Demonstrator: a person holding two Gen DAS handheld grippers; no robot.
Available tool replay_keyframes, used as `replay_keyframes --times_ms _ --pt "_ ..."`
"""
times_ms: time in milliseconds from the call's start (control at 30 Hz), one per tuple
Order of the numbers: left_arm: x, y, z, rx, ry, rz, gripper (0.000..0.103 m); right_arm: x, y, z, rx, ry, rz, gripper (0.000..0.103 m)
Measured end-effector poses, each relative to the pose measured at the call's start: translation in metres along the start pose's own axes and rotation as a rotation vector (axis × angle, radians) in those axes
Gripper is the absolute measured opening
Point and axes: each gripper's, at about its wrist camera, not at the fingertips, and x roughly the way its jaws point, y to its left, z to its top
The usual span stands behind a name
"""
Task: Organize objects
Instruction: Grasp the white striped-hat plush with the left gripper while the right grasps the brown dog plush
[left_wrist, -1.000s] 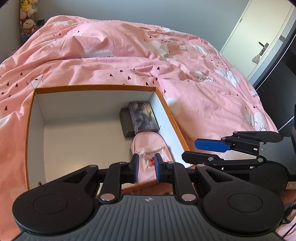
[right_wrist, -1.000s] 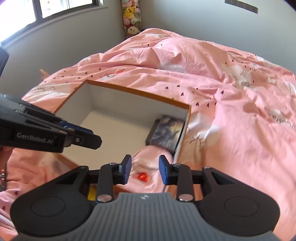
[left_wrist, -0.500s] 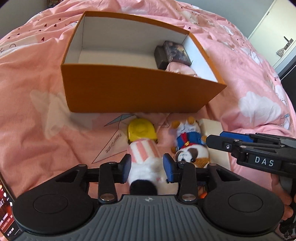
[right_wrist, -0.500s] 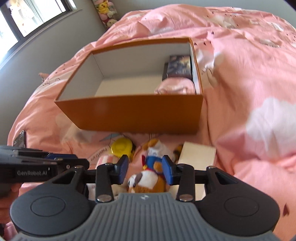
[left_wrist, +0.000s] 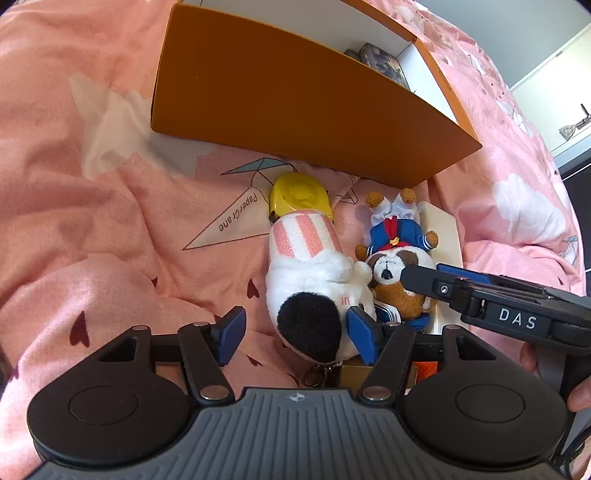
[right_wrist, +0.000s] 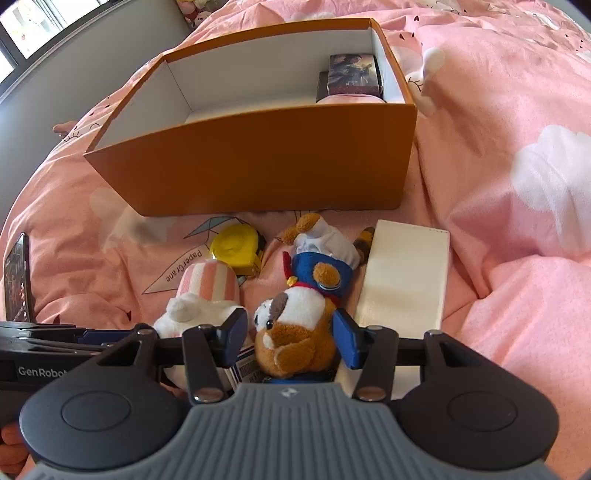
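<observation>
Two plush toys lie on the pink duvet in front of an orange box (left_wrist: 295, 92). The white plush with a pink-striped body (left_wrist: 303, 266) lies between the jaws of my left gripper (left_wrist: 295, 336), which are opening; the left pad stands clear of it. A brown-and-white dog plush in a blue sailor suit (right_wrist: 295, 321) lies between the jaws of my right gripper (right_wrist: 290, 338), also opening, with the pads not pressing it. The right gripper's fingers (left_wrist: 421, 280) reach in over the dog plush (left_wrist: 391, 269) in the left wrist view.
The orange box (right_wrist: 258, 166) holds a dark picture box (right_wrist: 352, 74) and a pink pouch (right_wrist: 349, 99) at its right end. A yellow tape measure (right_wrist: 234, 247) and a cream flat case (right_wrist: 406, 280) lie beside the toys. A dark phone (right_wrist: 16, 280) lies far left.
Both grippers came down from above the box's inside to the plush toys in front of it. Both pairs of jaws have spread wider, each now around a toy.
</observation>
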Motion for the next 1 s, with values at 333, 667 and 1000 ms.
replay_keyframes --times_ms 333,667,1000 --pt "0.017 0.007 0.004 -0.063 0.033 -0.083 0.084 0.012 -0.004 0.001 0.003 0.033 -0.005 0.055" --pt "0.031 0.002 0.008 -0.085 0.075 -0.134 0.077 0.019 -0.004 0.001 -0.015 0.048 0.008 0.06" --pt "0.03 -0.011 0.007 -0.044 0.068 -0.115 0.065 0.024 -0.007 -0.002 -0.02 0.044 0.0 0.047"
